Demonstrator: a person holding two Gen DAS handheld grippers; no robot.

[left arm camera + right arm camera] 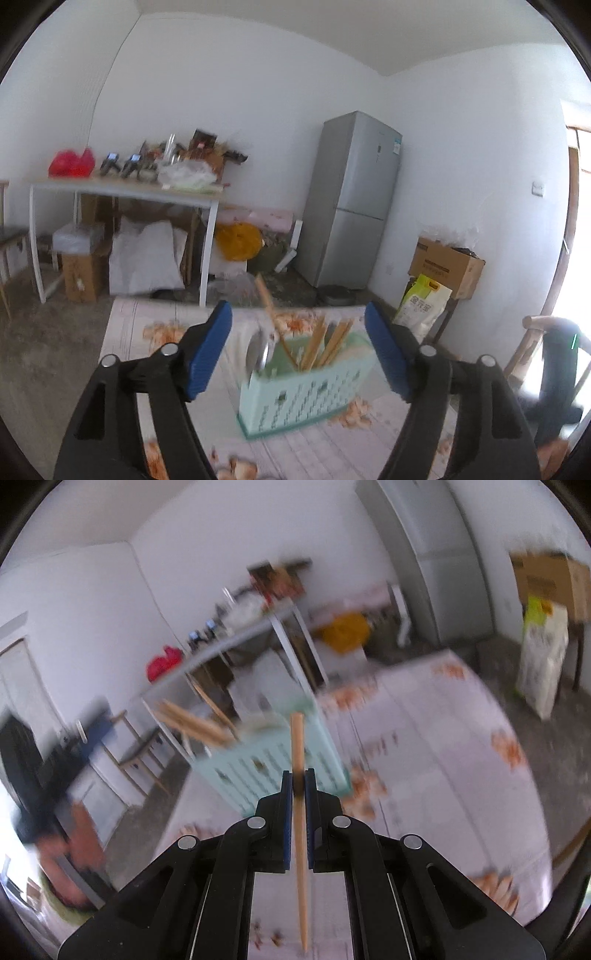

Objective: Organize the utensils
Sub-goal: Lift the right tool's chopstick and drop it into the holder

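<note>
- One wooden chopstick (298, 812) sits pinched between the pads of my right claw (298, 786), running lengthwise through the jaws, its thin tip toward the camera at 6 o'clock and its blunt end up at 12.
- Beyond that blunt end, at 11 o'clock in the right wrist view, stands the mint-green utensil caddy (273, 768) on the floral table (443, 757); it appears tilted only because the view is rolled.
- In the left wrist view the caddy (306, 391) already holds a bundle of chopsticks (325, 343) and a metal spoon (256, 354), one stick leaning out toward 11 o'clock.
- My left claw (299, 350) is spread wide and pinches nothing, the caddy framed between its blue pads (208, 350) but apart from them.
- My read: I am mid-delivery of one more chopstick.
- Next I must lift it over the rim, stand it upright, then release it among the other sticks.
</note>
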